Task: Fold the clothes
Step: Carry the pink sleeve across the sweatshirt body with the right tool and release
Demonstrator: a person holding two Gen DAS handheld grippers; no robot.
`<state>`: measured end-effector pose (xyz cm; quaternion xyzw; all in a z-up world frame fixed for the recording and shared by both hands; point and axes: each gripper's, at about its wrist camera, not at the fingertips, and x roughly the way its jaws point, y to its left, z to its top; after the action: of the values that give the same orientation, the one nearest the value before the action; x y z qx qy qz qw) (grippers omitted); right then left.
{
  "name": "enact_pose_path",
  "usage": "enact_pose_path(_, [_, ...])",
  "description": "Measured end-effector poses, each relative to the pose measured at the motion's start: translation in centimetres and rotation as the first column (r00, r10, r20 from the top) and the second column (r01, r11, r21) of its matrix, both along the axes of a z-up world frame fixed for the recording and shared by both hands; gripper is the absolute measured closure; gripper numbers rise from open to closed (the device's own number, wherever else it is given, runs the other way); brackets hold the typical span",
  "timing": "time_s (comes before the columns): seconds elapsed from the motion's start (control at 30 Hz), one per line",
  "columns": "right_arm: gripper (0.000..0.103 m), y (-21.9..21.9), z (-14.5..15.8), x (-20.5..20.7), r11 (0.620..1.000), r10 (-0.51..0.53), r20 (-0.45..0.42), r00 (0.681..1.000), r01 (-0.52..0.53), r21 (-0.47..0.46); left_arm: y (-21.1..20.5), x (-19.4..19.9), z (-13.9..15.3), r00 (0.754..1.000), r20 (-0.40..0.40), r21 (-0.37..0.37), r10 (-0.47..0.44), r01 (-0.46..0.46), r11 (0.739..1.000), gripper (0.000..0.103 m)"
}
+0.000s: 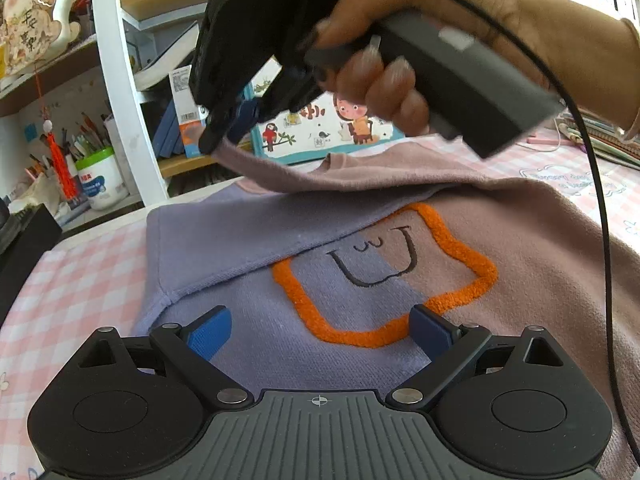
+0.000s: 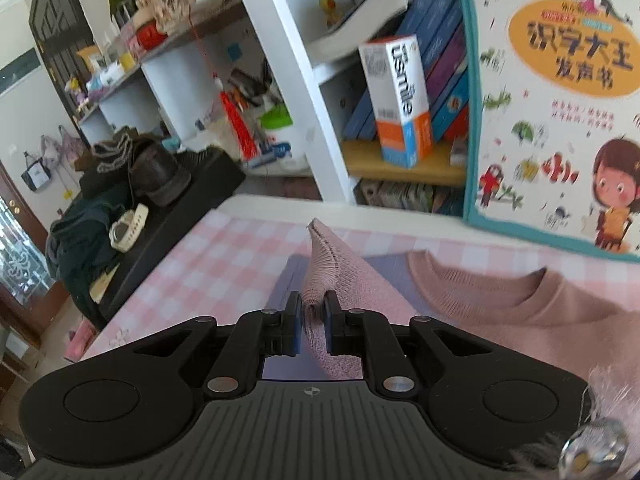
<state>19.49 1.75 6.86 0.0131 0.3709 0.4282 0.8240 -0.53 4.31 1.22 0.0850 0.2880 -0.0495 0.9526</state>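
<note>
Pink-and-white checked cloth (image 1: 80,280) covers the work surface, and behind it we note shelves (image 2: 404,168) crowded with books, with a large picture book (image 2: 552,112) standing at the table's far edge. We find the sweater (image 1: 540,264), half lilac and half dusty pink with an orange outline on its chest, lying flat on the checked cloth. Our left gripper (image 1: 318,330) hovers just above the sweater's front with its jaws wide apart and nothing between the blue pads. Our right gripper (image 2: 312,322) is clamped on the pink sleeve (image 2: 332,268); the cuff stands up beyond the pads. In the left wrist view, the right hand (image 1: 400,80) carries that sleeve raised across the garment, over the lilac side. The pink neckline (image 2: 492,292) lies just beside it.
</note>
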Motion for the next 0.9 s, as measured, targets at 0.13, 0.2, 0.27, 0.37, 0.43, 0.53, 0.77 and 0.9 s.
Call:
enact_pose_path(0.13, [0.077,0.0,-0.4,0.2,1.0,0.007,-0.036,0.999,-0.006,0.026,0.0,0.0,0.0,1.0,-0.004,-0.002,0.0,0.0,1.0,0.006])
enact_pose_path(0.2, [0.067,-0.4,-0.1,0.0,0.999,0.021,-0.04,0.999,-0.019,0.05,0.0,0.0,0.0,1.0,-0.005,0.001,0.001,-0.001,1.0,0.005])
enact_pose_path(0.27, [0.066,-0.8,0.2,-0.2,0.997,0.033,-0.039,0.999,-0.031,0.065,-0.1,0.1,0.0,1.0,-0.006,0.003,0.001,-0.001,1.0,0.006])
enact_pose_path(0.37, [0.066,-1.7,0.6,-0.6,0.996,0.039,-0.036,0.999,-0.036,0.081,-0.2,0.0,0.0,1.0,-0.008,0.007,0.001,-0.001,1.0,0.005])
enact_pose_path(0.43, [0.062,-2.6,0.7,-0.8,0.996,0.029,-0.036,0.999,-0.026,0.085,-0.3,0.0,0.0,1.0,-0.009,0.01,0.001,-0.001,1.0,0.006])
enact_pose_path(0.53, [0.059,-4.3,0.4,-1.1,0.997,0.002,-0.032,0.999,0.001,0.082,-0.3,0.0,0.0,1.0,-0.009,0.018,0.0,0.0,1.0,0.005])
enact_pose_path(0.77, [0.055,-9.8,-0.7,-3.5,0.999,-0.04,-0.006,0.999,0.04,0.014,-0.4,0.1,0.0,1.0,-0.012,0.024,-0.001,0.001,1.0,0.006])
enact_pose_path(0.9, [0.054,-13.7,-1.5,-6.2,0.995,-0.088,0.045,0.995,0.089,-0.033,-0.4,0.2,0.0,1.0,-0.019,0.024,-0.003,0.003,1.0,0.006])
